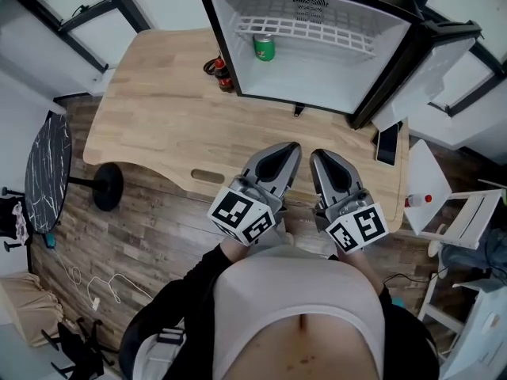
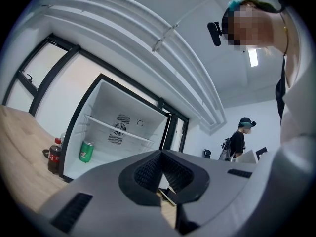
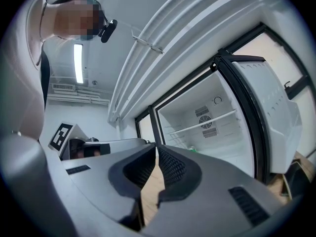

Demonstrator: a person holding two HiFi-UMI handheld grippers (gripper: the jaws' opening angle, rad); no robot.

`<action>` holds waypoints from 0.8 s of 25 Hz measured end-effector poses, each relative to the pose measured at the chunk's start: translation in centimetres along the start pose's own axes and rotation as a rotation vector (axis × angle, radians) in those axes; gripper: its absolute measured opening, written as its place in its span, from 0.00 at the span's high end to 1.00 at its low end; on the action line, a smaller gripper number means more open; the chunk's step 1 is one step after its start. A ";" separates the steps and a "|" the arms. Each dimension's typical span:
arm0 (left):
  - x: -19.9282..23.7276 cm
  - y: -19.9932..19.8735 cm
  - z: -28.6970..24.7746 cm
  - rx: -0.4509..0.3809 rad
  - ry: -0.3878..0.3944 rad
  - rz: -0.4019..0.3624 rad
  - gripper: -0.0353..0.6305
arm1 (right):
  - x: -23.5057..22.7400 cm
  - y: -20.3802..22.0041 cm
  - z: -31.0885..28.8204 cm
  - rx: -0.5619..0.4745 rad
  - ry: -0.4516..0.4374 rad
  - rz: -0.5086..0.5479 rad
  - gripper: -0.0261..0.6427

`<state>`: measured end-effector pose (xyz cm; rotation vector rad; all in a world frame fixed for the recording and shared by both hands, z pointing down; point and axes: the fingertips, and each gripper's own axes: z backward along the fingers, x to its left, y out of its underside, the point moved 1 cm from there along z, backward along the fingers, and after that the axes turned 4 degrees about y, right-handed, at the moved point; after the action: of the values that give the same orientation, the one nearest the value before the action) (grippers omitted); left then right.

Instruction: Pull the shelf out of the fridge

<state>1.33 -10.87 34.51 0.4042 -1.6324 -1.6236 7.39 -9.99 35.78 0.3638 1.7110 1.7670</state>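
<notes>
Standing at the near edge of a wooden table, a person is holding the left gripper and the right gripper side by side close to the body, both tips pointing toward an open fridge at the far side of the tabletop. Each gripper's own view is showing its two ribbed pads pressed together with nothing between them, so both are closed and empty, and both are hanging well apart from the fridge. The fridge door is standing wide open to the right. The shelf, a white wire rack, is sitting fully inside the cabinet, spanning it from wall to wall in the upper part near the round fan vent on the back wall. A green can is standing upright on the cabinet floor below the shelf, toward the left wall. A cola bottle is standing on the table just outside the fridge's left edge, and a phone is lying flat near the table's right edge. A second person is standing in the background of the left gripper view.
</notes>
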 end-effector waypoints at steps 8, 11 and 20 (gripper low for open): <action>5.8 -2.5 -5.3 -0.001 0.051 -0.021 0.94 | -4.3 -1.5 -6.4 -0.033 0.049 0.016 0.90; 7.8 -3.1 -7.2 0.003 0.071 -0.018 0.94 | -5.7 -1.7 -8.9 -0.039 0.062 0.015 0.90; 11.2 -3.0 -10.3 0.032 0.107 0.026 0.94 | -8.5 -1.0 -12.8 -0.014 0.112 -0.002 0.90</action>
<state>0.52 -26.39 33.80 0.4769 -1.5788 -1.5320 6.30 -25.33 35.36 0.2615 1.7748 1.8275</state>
